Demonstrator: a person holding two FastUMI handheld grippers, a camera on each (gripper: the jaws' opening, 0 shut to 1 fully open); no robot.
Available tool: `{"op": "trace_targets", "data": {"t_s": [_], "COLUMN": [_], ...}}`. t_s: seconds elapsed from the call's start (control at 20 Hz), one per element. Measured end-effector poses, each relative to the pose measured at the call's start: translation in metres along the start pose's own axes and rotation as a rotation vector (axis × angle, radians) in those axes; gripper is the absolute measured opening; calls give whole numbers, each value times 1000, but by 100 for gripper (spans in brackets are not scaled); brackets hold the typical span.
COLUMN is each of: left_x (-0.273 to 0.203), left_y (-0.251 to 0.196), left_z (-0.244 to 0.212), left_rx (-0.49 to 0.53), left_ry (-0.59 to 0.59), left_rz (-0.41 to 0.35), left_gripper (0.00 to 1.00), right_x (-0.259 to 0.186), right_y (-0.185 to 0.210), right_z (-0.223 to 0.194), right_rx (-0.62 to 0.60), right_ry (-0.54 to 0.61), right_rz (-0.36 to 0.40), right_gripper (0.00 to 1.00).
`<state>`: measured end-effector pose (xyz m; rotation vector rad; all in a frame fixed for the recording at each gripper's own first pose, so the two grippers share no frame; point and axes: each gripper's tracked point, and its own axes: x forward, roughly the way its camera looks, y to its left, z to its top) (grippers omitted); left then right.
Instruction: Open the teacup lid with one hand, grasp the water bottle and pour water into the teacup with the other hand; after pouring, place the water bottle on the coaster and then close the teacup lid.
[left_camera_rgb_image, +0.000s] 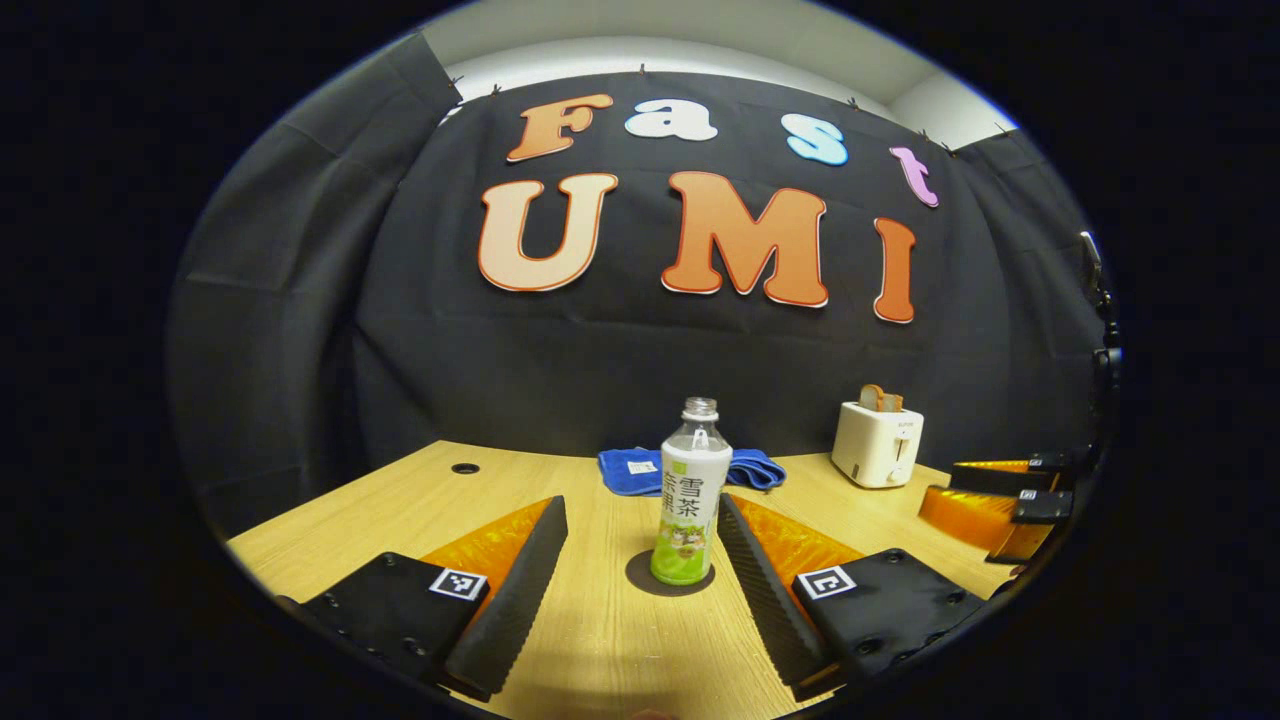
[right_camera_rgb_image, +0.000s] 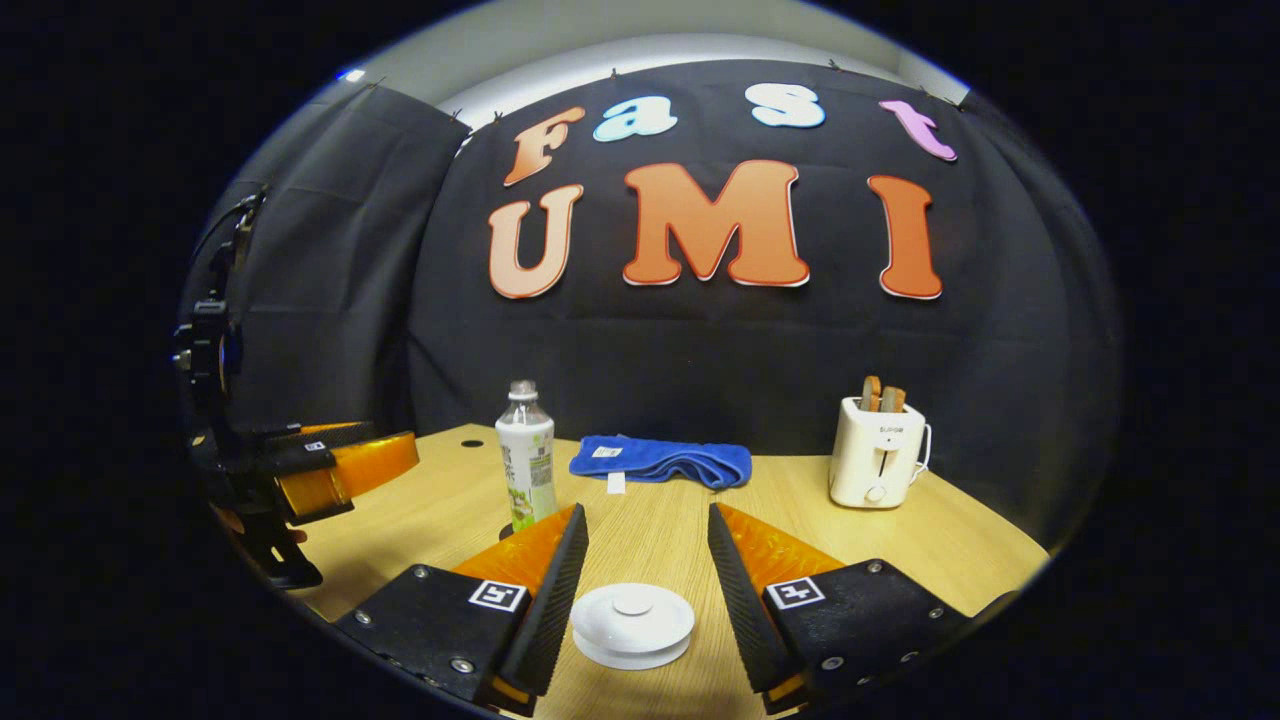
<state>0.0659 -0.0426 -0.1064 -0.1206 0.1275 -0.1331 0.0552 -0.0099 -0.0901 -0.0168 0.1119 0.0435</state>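
Bottle (left_camera_rgb_image: 690, 497) stands upright on the dark round coaster (left_camera_rgb_image: 640, 578) at lower centre of the left gripper view, cap off, between the tips of my left tool (left_camera_rgb_image: 640, 530), whose jaws are spread wide and touch nothing. In the right gripper view I see the same bottle (right_camera_rgb_image: 527, 455) at centre left of the frame, just beyond the left finger of my right tool (right_camera_rgb_image: 640, 545). That tool is also wide, and the white teacup lid (right_camera_rgb_image: 632, 622) sits between its fingers at the bottom centre of the frame, seated on the cup, with clear gaps on both sides. I cannot tell the cup's body beneath the lid. The table (right_camera_rgb_image: 960, 550) is light wood. A folded blue cloth (right_camera_rgb_image: 662, 460) lies at its far edge near the middle of the frame, and a white toaster (right_camera_rgb_image: 876, 462) with bread slices in its slots stands at centre right. The left tool (right_camera_rgb_image: 335, 465) shows at the left edge of the right gripper view; the right tool (left_camera_rgb_image: 1005, 500) shows at the right edge of the left gripper view.
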Motion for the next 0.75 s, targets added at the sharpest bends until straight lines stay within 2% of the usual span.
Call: {"op": "trace_targets", "data": {"t_s": [0.1, 0.2, 0.35, 0.75], "left_x": [-12, -22, -37, -62], "left_y": [4, 16, 21, 17], "left_z": [11, 20, 33, 60], "left_rx": [-16, -9, 21, 71], "left_ry": [-16, -27, -62, -146], "left_rz": [17, 51, 72, 100], "left_gripper": [97, 96, 97, 97], "right_x": [-11, -20, -27, -35], "right_y": [-4, -8, -5, 5], "right_z": [25, 45, 41, 53], "right_rx": [23, -4, -57, -75], "right_ry": [-54, -105, -75, -97], "right_rz": [-17, -35, -31, -26], "right_gripper": [72, 72, 73, 81]}}
